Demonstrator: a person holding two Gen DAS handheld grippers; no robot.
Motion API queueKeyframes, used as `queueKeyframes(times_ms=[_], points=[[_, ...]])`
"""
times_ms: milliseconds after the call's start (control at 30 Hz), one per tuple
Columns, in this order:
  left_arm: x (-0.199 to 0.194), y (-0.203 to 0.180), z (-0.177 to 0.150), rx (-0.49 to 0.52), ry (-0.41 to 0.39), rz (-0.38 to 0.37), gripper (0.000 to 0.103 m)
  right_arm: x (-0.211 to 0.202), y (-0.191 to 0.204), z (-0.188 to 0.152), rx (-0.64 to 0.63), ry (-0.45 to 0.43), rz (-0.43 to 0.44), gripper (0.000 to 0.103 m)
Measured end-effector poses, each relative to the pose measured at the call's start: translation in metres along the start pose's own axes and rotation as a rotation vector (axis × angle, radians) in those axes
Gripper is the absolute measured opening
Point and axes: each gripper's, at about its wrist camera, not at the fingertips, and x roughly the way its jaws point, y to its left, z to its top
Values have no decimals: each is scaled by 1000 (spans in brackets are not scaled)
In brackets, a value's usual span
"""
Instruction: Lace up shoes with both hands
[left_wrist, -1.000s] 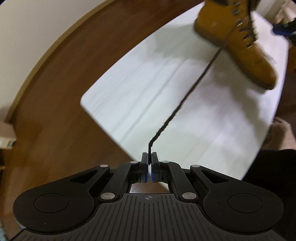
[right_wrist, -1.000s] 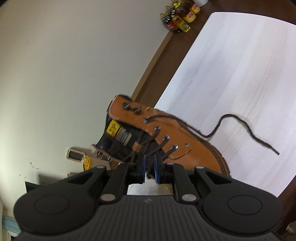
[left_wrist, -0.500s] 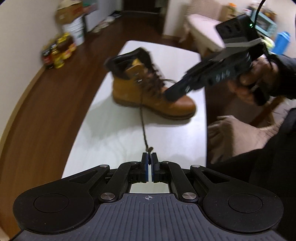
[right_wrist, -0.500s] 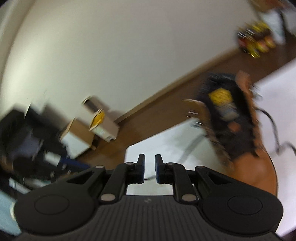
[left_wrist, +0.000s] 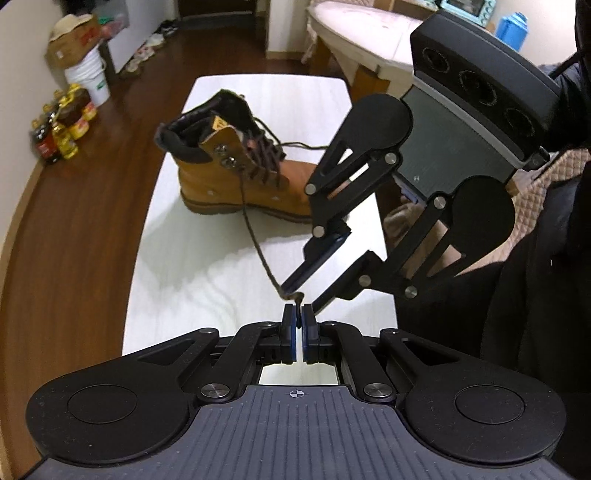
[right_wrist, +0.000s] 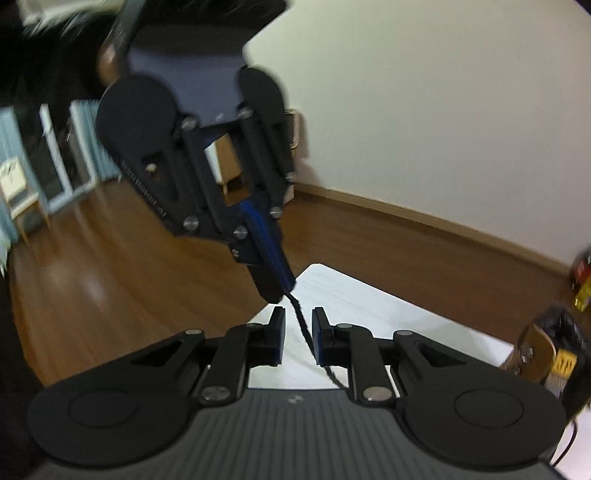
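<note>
Brown wood floor (left_wrist: 74, 229) lies all around our white worktop (left_wrist: 207, 280). Closest to us, our left tool (left_wrist: 298, 320) pinches the lace (left_wrist: 255, 236) tip tight, so the lace stays pulled straight. Our right tool (right_wrist: 297, 334) has just been closing; its sides are still apart, with the lace between them, ready to take it. Farther off, the tan boot (left_wrist: 236, 173) stands on the worktop, waiting for lacing.

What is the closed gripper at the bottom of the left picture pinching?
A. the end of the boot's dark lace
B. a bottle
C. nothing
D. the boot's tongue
A: the left gripper is shut on the tip of the lace, which runs back to the tan boot.
</note>
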Motion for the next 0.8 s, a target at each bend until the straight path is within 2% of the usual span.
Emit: queueKeyframes(times_ms=[33,100,200,267,300,433,700,800], points=[[1,2,0,-7,3,-1,3,1,0,1,1,5,-2,4],[5,5,1,-29,17,6,3,1,-2,1,34,-2,-13,3],[17,12,2,-87,72,49,4,-1,-21,-5,245,-1,-50,3],[29,17,1,-130,108,77,5,-3,-30,-10,337,3,-69,3],[33,19,1,-144,114,83,5,-5,-38,-15,421,5,-74,3],[45,24,1,-177,118,105,5,-16,-54,-25,609,-10,-81,3],[57,21,3,-149,90,101,5,-43,-62,-24,757,-32,-130,3],[57,20,3,-139,78,101,5,-56,-64,-26,766,-29,-169,3]])
